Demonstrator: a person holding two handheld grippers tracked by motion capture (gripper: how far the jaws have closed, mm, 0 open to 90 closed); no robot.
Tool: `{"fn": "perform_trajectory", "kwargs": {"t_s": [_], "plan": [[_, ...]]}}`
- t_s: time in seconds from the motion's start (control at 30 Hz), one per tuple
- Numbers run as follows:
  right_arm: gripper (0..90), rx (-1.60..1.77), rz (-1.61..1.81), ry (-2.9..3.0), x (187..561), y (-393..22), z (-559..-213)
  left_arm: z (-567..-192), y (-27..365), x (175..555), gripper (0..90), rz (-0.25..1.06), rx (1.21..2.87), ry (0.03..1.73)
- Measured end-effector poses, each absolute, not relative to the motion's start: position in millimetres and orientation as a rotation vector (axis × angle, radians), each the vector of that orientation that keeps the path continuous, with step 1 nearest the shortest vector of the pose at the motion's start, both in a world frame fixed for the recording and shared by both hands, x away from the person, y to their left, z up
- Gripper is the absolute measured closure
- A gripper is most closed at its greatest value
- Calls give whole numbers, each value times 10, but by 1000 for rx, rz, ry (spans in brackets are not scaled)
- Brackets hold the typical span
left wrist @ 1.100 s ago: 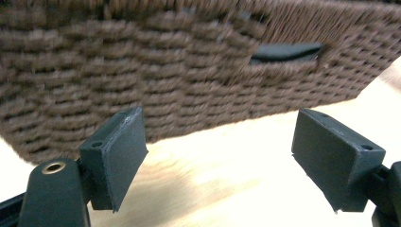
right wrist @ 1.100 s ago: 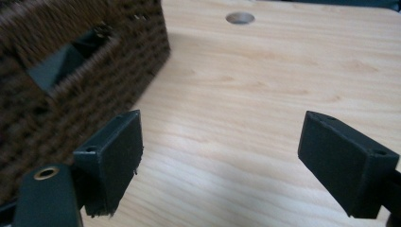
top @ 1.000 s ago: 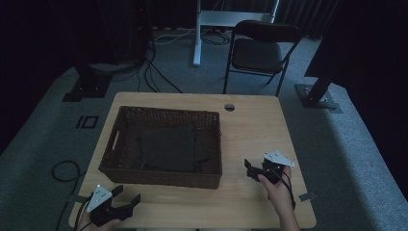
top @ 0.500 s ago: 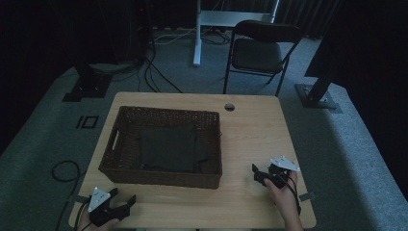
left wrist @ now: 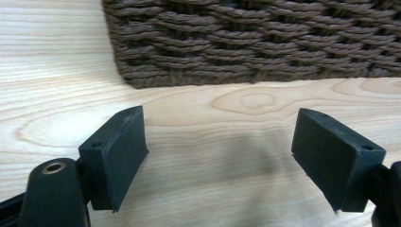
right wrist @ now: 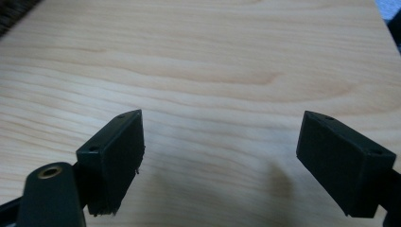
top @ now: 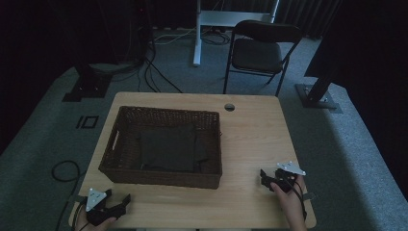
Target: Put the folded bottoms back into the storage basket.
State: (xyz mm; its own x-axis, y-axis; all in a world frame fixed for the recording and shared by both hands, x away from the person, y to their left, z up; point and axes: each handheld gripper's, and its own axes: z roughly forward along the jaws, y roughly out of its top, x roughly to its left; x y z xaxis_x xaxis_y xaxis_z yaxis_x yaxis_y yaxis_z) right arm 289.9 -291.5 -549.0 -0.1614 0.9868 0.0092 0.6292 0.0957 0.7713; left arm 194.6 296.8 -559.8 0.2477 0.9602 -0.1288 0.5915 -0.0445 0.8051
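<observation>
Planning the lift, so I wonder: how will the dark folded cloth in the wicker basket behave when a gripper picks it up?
The dark cloth lies flat in soft folds, so it will probably drape and sag, not hold shape. It looks thin, so likely light. The basket walls surround it, so a pinch from above seems easier than a push.

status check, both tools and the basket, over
Left tool open, empty, near table edge. Right tool open, empty. Brown woven wicker basket untouched, dark folded cloth inside. Nothing in the way.
</observation>
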Motion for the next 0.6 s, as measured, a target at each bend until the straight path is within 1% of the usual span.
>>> {"fn": "perform_trajectory", "kwargs": {"t_s": [0.2, 0.4, 0.6], "plan": [[153, 1635, 823, 1856, 2879, -2997, -5529, -5609, 3008, 1971, 193, 667, 1753, 1462], [134, 1666, 803, 1846, 2878, -3013, -5537, -5644, 3013, 1998, 193, 761, 1776, 1466], [132, 1670, 806, 1844, 2879, -3014, -5537, -5668, 3009, 2023, 173, 784, 1750, 1475]]}}
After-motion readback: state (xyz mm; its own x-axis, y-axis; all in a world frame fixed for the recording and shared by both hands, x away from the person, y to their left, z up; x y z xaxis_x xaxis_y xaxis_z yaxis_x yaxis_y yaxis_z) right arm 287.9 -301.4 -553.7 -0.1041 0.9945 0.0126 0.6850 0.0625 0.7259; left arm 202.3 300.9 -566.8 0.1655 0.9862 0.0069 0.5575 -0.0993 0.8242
